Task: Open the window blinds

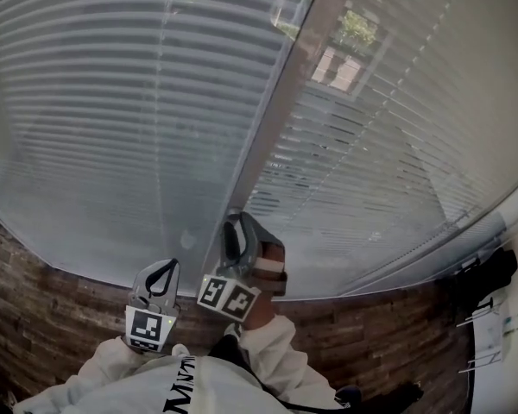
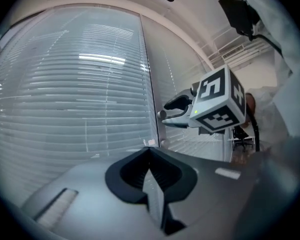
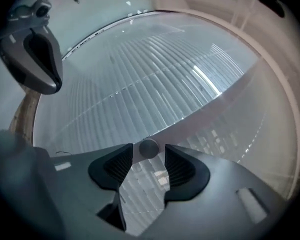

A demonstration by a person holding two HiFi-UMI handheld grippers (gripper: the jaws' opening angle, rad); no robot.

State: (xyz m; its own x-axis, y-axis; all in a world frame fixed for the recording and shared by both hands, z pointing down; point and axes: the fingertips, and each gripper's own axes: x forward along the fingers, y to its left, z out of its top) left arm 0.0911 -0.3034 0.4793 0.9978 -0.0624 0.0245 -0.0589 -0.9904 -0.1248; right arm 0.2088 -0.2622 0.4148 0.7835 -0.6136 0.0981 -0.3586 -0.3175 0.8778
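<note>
Soft daylight glows through the window blinds (image 1: 112, 119), leaving the floor (image 1: 60, 309) dim; all views bow at their edges, gripper views vignetted and blurred up close.

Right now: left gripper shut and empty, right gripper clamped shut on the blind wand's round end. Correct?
No. The right gripper is open: the right gripper view shows its jaws apart, the blind wand's round end between them, clear of both. The left gripper is shut and empty.
</note>
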